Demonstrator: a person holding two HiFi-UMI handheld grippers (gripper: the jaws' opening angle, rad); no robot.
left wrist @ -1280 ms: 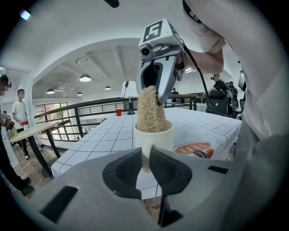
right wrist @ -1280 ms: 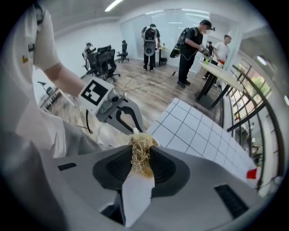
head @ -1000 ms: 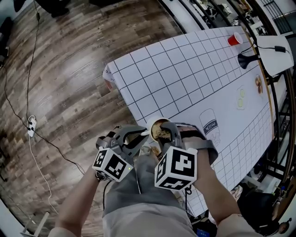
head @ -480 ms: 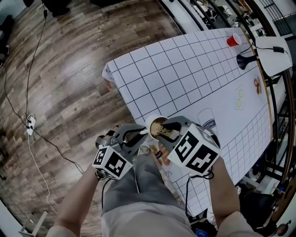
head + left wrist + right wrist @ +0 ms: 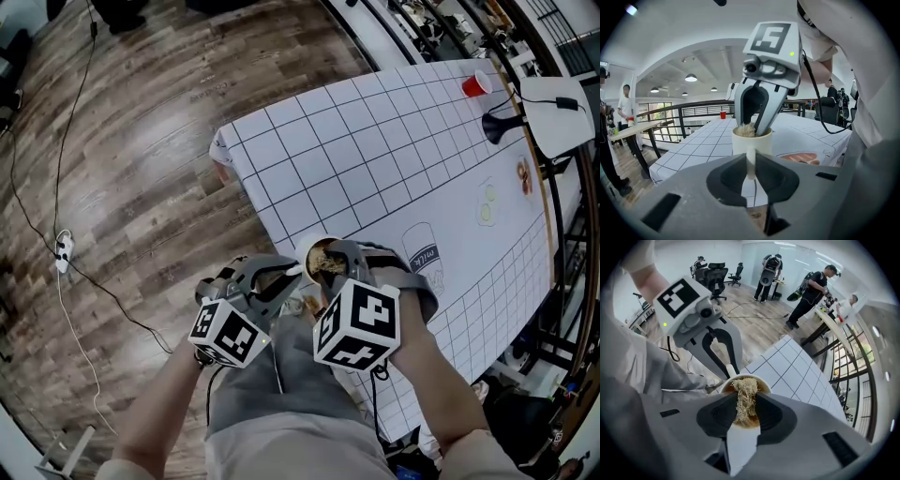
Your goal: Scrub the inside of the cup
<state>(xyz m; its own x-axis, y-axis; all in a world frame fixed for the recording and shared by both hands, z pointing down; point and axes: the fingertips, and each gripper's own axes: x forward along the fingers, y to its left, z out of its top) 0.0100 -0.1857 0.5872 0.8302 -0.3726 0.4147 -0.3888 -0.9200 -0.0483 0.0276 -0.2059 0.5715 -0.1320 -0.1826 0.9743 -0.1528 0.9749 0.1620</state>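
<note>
A white cup (image 5: 310, 251) with a brown-stained inside hangs at the near corner of the checked table (image 5: 375, 159). My left gripper (image 5: 287, 273) is shut on the cup's handle (image 5: 751, 161), which stands upright between its jaws. My right gripper (image 5: 336, 266) points steeply down into the cup and is shut on a tan fibrous scrubber (image 5: 745, 399). In the right gripper view the scrubber reaches down into the cup (image 5: 762, 383). From the left gripper view, the scrubber (image 5: 746, 130) shows above the cup's rim between the right gripper's fingers (image 5: 765, 119).
A red cup (image 5: 475, 82) and a black stand (image 5: 500, 122) sit at the table's far end. Printed drawings, one of a milk carton (image 5: 424, 251), mark the cloth. Wooden floor with a cable (image 5: 62, 248) lies to the left. People stand by desks in the background (image 5: 813, 289).
The right gripper's marker cube swung out to the right and came back, while its tips stayed in the cup. The left gripper and the cup kept still.
</note>
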